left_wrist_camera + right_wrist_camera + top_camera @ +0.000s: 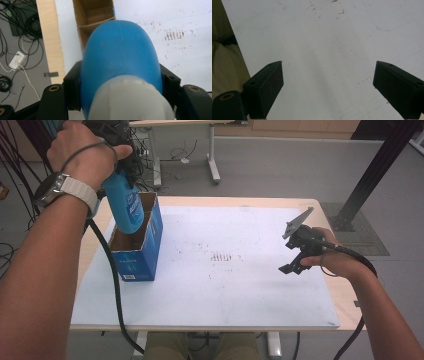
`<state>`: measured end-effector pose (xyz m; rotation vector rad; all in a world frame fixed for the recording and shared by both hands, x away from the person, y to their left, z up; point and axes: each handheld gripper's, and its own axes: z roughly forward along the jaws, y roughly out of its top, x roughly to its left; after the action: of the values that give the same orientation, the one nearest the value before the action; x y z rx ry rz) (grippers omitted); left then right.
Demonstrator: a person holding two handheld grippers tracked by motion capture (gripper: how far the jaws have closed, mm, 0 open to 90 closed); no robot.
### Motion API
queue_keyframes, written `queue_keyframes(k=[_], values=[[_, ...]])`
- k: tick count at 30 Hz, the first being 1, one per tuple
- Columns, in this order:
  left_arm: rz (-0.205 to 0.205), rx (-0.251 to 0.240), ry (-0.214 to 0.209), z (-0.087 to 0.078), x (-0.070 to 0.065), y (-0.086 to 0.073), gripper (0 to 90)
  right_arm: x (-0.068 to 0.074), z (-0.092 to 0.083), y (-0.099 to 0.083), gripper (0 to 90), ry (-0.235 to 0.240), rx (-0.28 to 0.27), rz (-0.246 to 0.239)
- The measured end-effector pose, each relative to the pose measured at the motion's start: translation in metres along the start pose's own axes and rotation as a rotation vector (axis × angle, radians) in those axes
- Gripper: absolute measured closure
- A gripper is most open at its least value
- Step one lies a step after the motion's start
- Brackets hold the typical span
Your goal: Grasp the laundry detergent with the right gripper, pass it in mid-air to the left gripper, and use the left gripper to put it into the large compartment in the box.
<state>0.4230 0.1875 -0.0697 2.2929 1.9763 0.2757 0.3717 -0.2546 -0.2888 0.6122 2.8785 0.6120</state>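
A blue plastic bottle (pixel 124 202) with a white cap end (pixel 130 100) hangs base-down over the open top of a blue cardboard box (pixel 137 247) at the table's left. My left gripper (pixel 120 82) is shut on the bottle, its black pads pressing both sides near the cap. The bottle's base hangs within the box's opening (pixel 96 12) in the high view. My right gripper (pixel 294 262) stands open at the table's right, low over the white sheet (pixel 324 45), with nothing between its fingers.
A white sheet (pixel 225 285) covers most of the wooden table (pixel 102 212). Faint reddish marks (pixel 222 257) sit at its middle. Cables (pixel 17 57) lie on the floor to the left, and table legs (pixel 214 162) stand beyond the far edge.
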Motion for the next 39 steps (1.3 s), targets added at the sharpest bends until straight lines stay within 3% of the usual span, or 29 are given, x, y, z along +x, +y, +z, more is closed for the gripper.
queue_keyframes(k=[16,39], values=[[-0.016,0.001,0.019,0.033,0.016,0.006,37.6,-0.005,0.011,-0.001,9.6,0.015,0.016,0.013],[-0.013,-0.007,0.021,0.089,0.02,0.006,37.6,-0.007,0.023,-0.003,9.6,0.025,0.025,0.027]])
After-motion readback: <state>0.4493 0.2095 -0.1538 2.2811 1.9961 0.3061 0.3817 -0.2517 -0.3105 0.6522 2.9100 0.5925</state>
